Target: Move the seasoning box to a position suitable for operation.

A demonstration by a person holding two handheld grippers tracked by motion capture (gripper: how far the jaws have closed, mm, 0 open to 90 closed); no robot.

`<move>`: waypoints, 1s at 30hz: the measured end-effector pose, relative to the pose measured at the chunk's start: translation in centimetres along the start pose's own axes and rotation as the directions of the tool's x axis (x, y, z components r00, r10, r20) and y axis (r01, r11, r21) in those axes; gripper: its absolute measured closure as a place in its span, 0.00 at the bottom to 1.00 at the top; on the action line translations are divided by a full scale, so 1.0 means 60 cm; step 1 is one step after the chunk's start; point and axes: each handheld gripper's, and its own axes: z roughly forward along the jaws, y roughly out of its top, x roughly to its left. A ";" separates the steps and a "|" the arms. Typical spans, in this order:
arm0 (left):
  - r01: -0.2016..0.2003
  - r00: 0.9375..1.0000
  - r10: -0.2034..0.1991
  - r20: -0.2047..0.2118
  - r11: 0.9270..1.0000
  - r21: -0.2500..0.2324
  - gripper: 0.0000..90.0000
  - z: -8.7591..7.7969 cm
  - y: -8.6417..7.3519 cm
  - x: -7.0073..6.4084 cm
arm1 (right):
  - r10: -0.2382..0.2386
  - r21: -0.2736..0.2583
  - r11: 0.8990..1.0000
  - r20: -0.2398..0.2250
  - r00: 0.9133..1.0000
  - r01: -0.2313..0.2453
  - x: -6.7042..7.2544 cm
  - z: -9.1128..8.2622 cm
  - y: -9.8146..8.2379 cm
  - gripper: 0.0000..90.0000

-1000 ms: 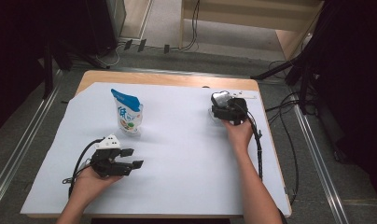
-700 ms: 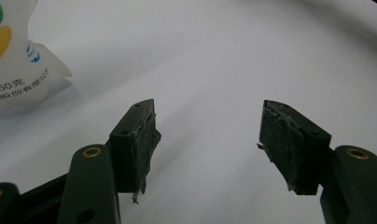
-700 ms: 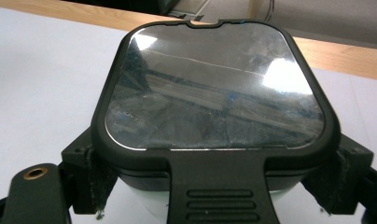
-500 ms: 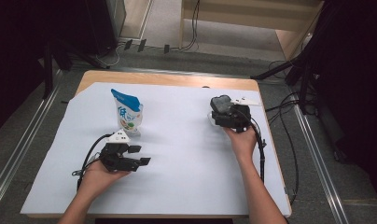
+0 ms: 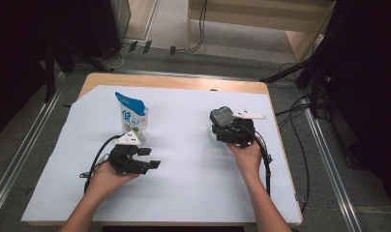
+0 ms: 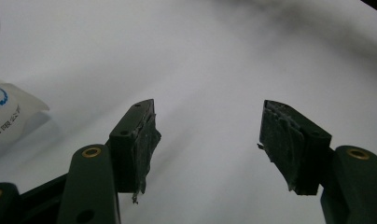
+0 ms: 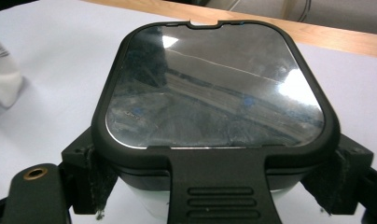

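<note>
Item 1, nearest: left gripper (image 5: 152,158), held low over the white sheet (image 5: 184,193) on the desk (image 5: 179,83). We found its jaws spread wide with nothing between them, only bare sheet showing in the gap in the left gripper view.

Item 2, a little farther: pouch (image 5: 132,115), blue-topped, standing upright with its long axis vertical. It stood just beyond the left gripper and to the left of the line of the jaws, near but apart; the left gripper view caught its white edge (image 6: 9,116) at the far left. We judged the left hand much the nearer to it, so a turn toward that side would bring the jaws square to it.

Item 3, across the sheet: right gripper (image 5: 221,129), pinching a lidded container (image 5: 221,117) by its two sides. In the right gripper view the dark glossy lid (image 7: 214,88) lay flat between the pads, its latch tab toward the camera. Well apart from the pouch.
</note>
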 end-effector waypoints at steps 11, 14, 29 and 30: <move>0.000 1.000 0.000 -0.002 1.000 -0.002 0.42 0.001 0.005 0.003 | -0.044 0.006 0.999 -0.070 0.997 0.044 0.057 -0.006 -0.012 0.18; 0.004 1.000 -0.004 -0.001 1.000 -0.006 0.42 0.000 0.005 0.003 | -0.053 0.009 0.998 -0.089 0.995 0.054 0.070 -0.003 -0.015 0.18; -0.004 1.000 0.004 -0.009 1.000 0.002 0.41 0.000 0.002 0.002 | -0.091 0.036 0.994 -0.194 0.977 0.100 0.133 0.035 -0.029 0.18; -0.004 1.000 0.004 -0.009 1.000 0.003 0.41 0.000 0.002 0.002 | -0.092 0.035 0.994 -0.195 0.977 0.100 0.136 0.036 -0.030 0.18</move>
